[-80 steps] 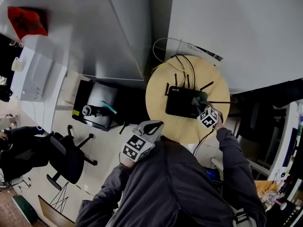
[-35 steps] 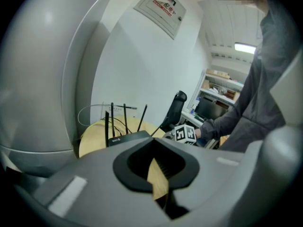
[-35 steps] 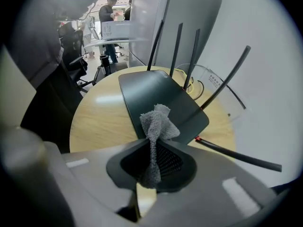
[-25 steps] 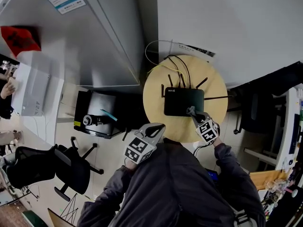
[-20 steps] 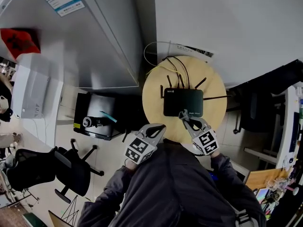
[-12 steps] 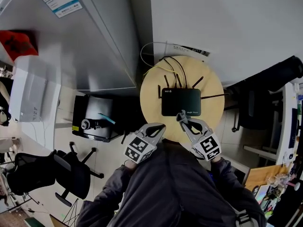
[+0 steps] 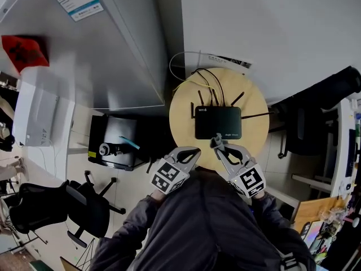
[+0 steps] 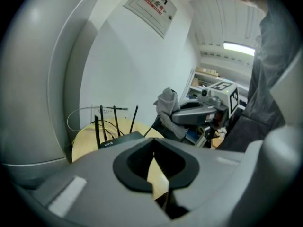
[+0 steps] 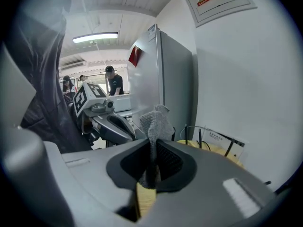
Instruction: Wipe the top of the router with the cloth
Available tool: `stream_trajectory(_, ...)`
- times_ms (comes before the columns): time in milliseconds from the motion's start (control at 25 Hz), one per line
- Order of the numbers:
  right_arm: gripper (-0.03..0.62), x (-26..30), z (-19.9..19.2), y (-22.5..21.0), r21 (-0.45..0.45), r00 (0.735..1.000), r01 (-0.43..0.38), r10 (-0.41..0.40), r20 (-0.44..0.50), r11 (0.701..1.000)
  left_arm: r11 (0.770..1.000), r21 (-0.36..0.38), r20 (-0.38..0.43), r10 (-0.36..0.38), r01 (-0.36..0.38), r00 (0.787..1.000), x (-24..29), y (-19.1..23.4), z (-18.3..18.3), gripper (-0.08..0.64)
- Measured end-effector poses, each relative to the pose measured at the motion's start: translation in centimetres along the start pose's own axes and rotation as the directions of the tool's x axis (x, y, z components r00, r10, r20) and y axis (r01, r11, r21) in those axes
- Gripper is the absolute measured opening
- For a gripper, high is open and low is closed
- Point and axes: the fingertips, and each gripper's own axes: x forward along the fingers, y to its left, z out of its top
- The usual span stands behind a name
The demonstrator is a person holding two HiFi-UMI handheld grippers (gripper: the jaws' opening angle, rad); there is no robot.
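I hold the grey knitted cloth (image 9: 156,122) clamped in the right tool (image 7: 216,143), at the near edge of the flat black router (image 7: 218,122), which sits mid-way on the round wooden worktop (image 7: 254,103). The left tool (image 7: 194,150) is closed and empty. Risk: with the router unsteadied, a cloth snag on the thin black antennas (image 7: 237,99) could drag it.

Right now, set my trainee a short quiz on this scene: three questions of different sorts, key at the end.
1. Which tongs clamp the grey textured cloth?
2. True or false: the cloth lies spread out on the flat black router.
3. The router stands on: A, a round pale wooden table; B, a black office chair; C, a white cabinet.

Key
1. The right tongs; the left tongs are shut on nothing.
2. False: the cloth is held up in the tongs.
3. A.
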Motion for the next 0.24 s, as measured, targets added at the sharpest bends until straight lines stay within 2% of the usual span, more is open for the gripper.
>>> stream_trajectory(240, 0.028, 0.12, 0.73, -0.15, 0.003, 1.000, 0.009, -0.009, 0.016, 1.000, 1.000, -0.002, 0.002, 0.005, -0.005, 1.000, -0.18, 0.13, 0.05, 0.000)
